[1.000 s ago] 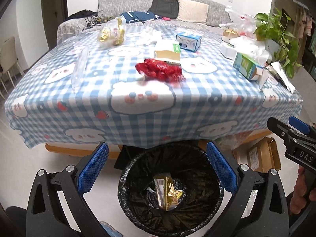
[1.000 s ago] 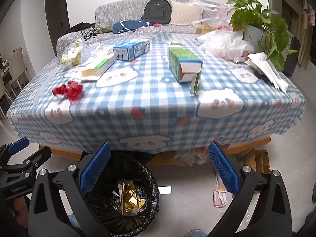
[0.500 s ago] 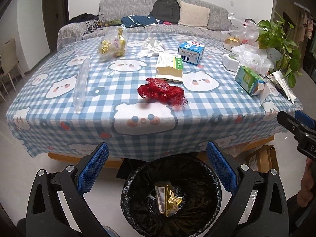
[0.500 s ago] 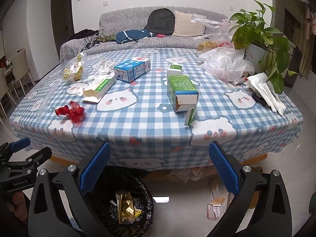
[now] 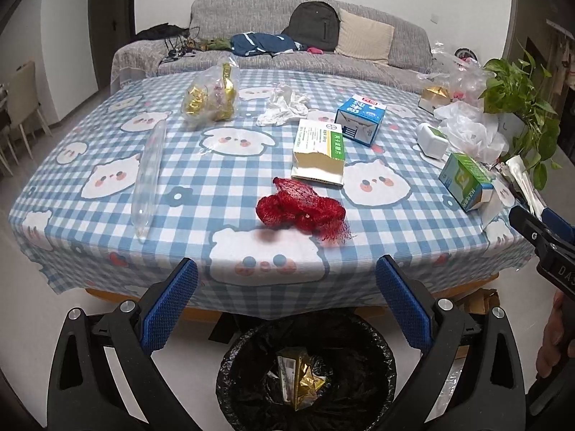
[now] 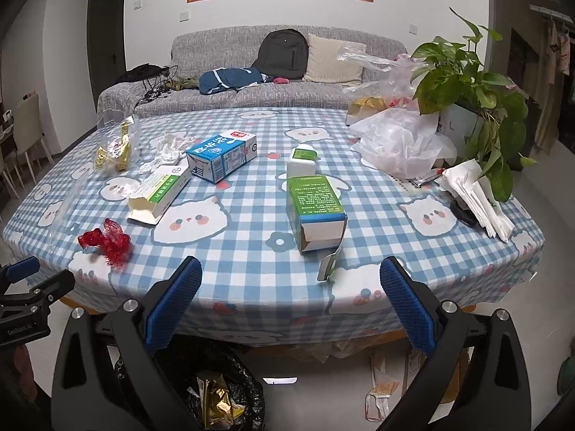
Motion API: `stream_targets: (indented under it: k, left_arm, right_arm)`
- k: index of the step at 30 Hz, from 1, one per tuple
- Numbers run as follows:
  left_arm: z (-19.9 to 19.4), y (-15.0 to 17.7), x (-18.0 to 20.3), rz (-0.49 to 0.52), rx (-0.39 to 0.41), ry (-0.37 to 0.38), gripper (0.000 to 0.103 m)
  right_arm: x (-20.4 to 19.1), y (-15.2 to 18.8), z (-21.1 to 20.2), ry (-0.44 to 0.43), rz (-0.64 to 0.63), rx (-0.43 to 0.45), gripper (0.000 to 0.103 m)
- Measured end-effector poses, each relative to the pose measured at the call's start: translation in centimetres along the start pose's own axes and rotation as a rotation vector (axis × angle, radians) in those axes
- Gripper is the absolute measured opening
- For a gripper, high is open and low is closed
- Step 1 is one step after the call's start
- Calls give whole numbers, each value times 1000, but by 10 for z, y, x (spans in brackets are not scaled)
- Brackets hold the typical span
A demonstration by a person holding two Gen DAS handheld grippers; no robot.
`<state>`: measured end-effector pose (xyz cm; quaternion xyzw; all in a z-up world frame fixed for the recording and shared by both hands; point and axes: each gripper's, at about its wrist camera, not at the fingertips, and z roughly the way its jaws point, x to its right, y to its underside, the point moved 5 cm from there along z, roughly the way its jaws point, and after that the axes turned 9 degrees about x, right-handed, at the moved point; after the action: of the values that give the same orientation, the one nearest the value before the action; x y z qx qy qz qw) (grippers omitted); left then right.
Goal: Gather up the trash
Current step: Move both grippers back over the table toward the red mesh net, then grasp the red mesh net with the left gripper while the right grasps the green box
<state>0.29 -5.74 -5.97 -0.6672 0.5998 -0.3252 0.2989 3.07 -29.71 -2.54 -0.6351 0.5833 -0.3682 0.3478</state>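
Both views higher than before; right gripper (image 5: 553, 248) lettering "DAS".

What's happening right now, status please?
Both grippers open, empty: left gripper, right gripper. Red mesh nearest on table. Bin below. Path clear.

The right tool (image 5: 553, 248) reads "DAS" on its body; the left tool (image 6: 21, 309) reads "GenRobot.AI".

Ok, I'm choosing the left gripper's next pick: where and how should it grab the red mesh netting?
Grip the bunched middle hump of the red mesh netting, coming straight in from the near table edge with the open left gripper. The wad is soft, lies loose on the tablecloth, and its frayed right tail looks too thin to hold.
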Motion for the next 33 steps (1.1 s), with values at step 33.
stream_targets:
  k: [33]
  left_arm:
    - [94,-23,15,85,-120,16,96]
  right_arm:
    - [19,-18,110,-10,9,-142,89]
